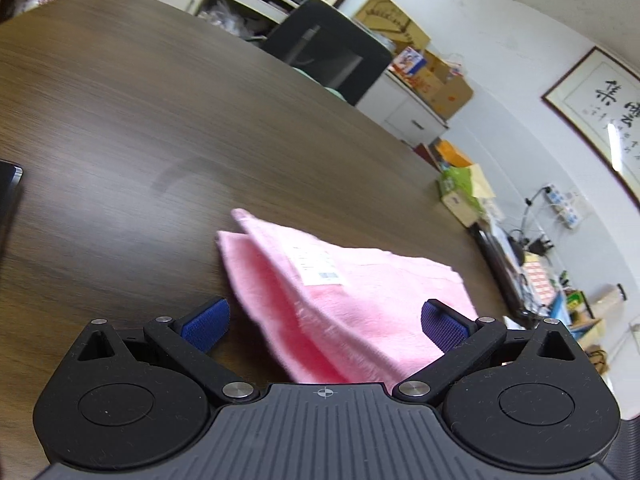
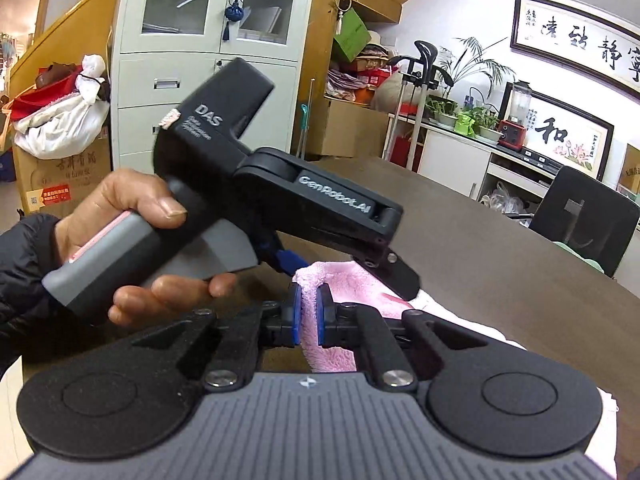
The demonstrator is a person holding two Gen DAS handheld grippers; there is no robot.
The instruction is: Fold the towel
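A pink towel point(image 1: 340, 300) lies folded in layers on the dark wooden table point(image 1: 140, 120), with a white label on top. My left gripper point(image 1: 324, 320) is open, its blue pads point(image 1: 206, 322) spread wide on either side of the towel's near end. In the right wrist view my right gripper point(image 2: 308, 312) is shut on a raised fold of the pink towel point(image 2: 324, 344), held between its blue pads point(image 2: 295, 312). The left gripper's body point(image 2: 280, 192), held in a hand, sits just beyond it over the towel.
A black office chair point(image 1: 328, 48) stands at the table's far edge. A dark flat object point(image 1: 10, 184) lies at the table's left edge. Boxes, cabinets and clutter point(image 1: 460, 184) line the wall beyond the table's right side.
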